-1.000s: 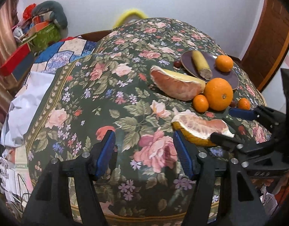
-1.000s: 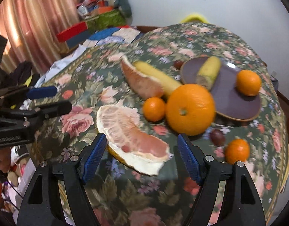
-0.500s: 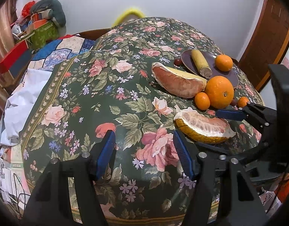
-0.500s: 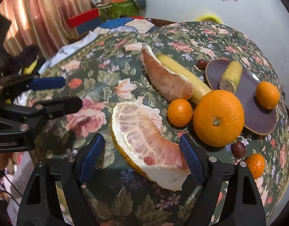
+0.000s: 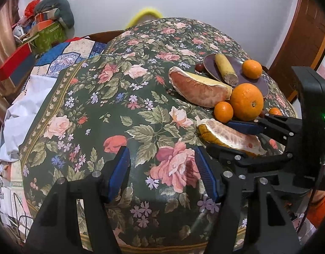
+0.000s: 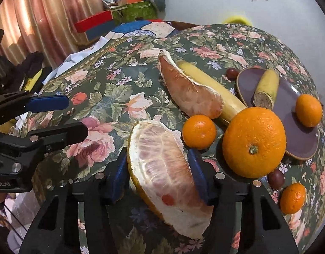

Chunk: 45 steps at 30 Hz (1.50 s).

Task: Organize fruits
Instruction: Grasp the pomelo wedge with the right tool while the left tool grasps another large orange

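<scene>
My right gripper (image 6: 158, 174) has closed onto the near pomelo wedge (image 6: 162, 169), its blue pads against both sides; the wedge (image 5: 230, 135) still lies on the floral tablecloth. A second pomelo wedge (image 6: 190, 95) leans on a banana (image 6: 211, 91) farther back. A big orange (image 6: 254, 141) and a small mandarin (image 6: 199, 131) sit to the right of the held wedge. The purple plate (image 6: 289, 103) holds a half banana (image 6: 267, 89) and a mandarin (image 6: 308, 110). My left gripper (image 5: 162, 169) is open and empty over the near tablecloth.
A mandarin (image 6: 292, 198) and a dark grape (image 6: 275, 178) lie near the table's right edge; another grape (image 6: 232, 73) sits left of the plate. Bedding and boxes (image 5: 42, 31) are piled beyond the table's left side. A wooden door (image 5: 306, 31) stands at right.
My right gripper moved forward around the near pomelo wedge and its jaws narrowed from wide open to gripping it. The left gripper stayed open and nearly still.
</scene>
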Each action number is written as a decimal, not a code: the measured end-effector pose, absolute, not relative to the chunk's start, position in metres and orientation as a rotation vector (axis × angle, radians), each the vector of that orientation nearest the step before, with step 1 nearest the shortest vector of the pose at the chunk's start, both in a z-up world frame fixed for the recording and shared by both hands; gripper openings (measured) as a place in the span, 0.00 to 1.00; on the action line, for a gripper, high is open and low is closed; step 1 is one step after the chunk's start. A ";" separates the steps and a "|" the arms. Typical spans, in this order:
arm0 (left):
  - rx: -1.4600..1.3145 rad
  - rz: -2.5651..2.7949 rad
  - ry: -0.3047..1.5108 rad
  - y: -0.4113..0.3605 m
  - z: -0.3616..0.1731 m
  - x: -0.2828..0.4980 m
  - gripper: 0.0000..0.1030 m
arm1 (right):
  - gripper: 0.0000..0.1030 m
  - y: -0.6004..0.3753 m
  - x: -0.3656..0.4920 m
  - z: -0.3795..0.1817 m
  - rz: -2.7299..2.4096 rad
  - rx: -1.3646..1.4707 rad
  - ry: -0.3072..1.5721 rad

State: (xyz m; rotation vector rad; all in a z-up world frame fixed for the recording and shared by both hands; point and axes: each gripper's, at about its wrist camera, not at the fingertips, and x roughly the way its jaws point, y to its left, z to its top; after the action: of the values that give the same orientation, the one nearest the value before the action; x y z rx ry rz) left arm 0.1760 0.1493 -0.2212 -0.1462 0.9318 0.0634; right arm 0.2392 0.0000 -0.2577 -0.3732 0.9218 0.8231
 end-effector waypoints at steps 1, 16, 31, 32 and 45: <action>-0.144 0.063 0.929 0.148 -0.220 0.175 0.62 | 0.48 -0.001 0.238 -0.257 0.818 -0.374 0.917; -0.123 0.009 0.895 0.112 -0.194 0.181 0.62 | 0.47 -0.070 0.231 -0.213 0.720 -0.246 0.818; -0.088 -0.148 0.948 0.030 -0.206 0.254 0.62 | 0.47 -0.156 0.258 -0.192 0.544 -0.161 0.746; -0.081 -0.151 0.953 0.025 -0.208 0.259 0.62 | 0.47 -0.160 0.260 -0.193 0.541 -0.152 0.749; 0.044 -0.049 0.976 0.000 -0.231 0.293 0.64 | 0.47 -0.185 0.274 -0.207 0.537 -0.088 0.776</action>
State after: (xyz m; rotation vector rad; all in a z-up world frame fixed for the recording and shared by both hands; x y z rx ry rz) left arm 0.2932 -0.0003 -0.2312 0.0438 0.9757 -0.0492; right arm 0.2740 -0.1852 -0.2071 -0.0880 0.7759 0.5371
